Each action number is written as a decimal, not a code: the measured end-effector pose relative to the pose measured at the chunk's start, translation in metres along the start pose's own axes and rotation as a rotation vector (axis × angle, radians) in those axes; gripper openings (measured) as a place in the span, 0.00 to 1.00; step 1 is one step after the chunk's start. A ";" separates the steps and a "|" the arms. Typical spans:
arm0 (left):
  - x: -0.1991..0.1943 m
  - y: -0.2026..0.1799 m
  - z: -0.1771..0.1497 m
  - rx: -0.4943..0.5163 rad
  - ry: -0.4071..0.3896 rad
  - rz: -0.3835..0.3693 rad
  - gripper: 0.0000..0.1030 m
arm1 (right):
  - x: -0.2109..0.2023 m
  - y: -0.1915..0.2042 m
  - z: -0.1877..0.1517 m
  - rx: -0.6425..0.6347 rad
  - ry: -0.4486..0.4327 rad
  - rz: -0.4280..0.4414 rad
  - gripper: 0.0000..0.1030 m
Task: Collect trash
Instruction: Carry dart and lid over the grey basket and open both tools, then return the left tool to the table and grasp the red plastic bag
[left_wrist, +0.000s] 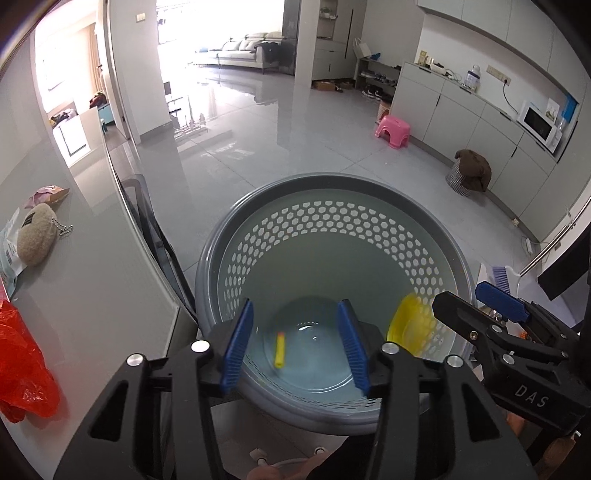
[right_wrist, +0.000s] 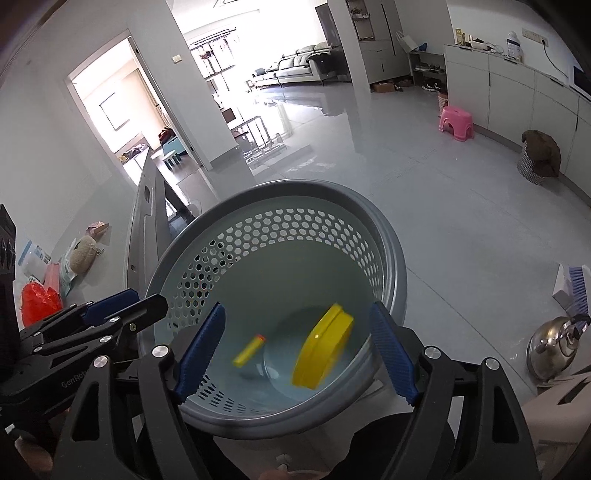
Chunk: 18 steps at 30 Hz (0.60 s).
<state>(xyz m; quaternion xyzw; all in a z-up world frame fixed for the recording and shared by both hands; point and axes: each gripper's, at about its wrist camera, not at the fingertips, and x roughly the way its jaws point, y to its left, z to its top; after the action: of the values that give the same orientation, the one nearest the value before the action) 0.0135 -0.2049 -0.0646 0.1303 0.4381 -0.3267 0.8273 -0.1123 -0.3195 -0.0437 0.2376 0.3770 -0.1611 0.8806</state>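
Left tool and right tool side by side, both agape, empty.

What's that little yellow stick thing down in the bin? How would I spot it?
Look into the round grey perforated plastic basket on the floor. On its solid bottom lie two yellow items: the small yellow foam dart is the thin tube with an orange tip, left of the much larger flat round yellow lid.

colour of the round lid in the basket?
Yellow lid, leaning against the basket wall; clearest in the right wrist view.
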 end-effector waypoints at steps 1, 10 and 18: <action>-0.001 0.000 0.000 0.001 -0.002 0.001 0.47 | 0.000 0.000 0.001 0.002 -0.002 0.000 0.76; -0.004 0.004 -0.003 -0.012 -0.004 0.000 0.51 | -0.002 0.001 0.002 0.011 -0.007 0.010 0.76; -0.010 0.005 -0.005 -0.021 -0.019 0.006 0.58 | -0.005 0.007 0.001 0.008 -0.013 0.015 0.76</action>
<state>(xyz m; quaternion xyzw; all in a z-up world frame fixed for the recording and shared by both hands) 0.0096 -0.1948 -0.0597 0.1197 0.4331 -0.3207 0.8338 -0.1118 -0.3142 -0.0372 0.2428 0.3687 -0.1575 0.8833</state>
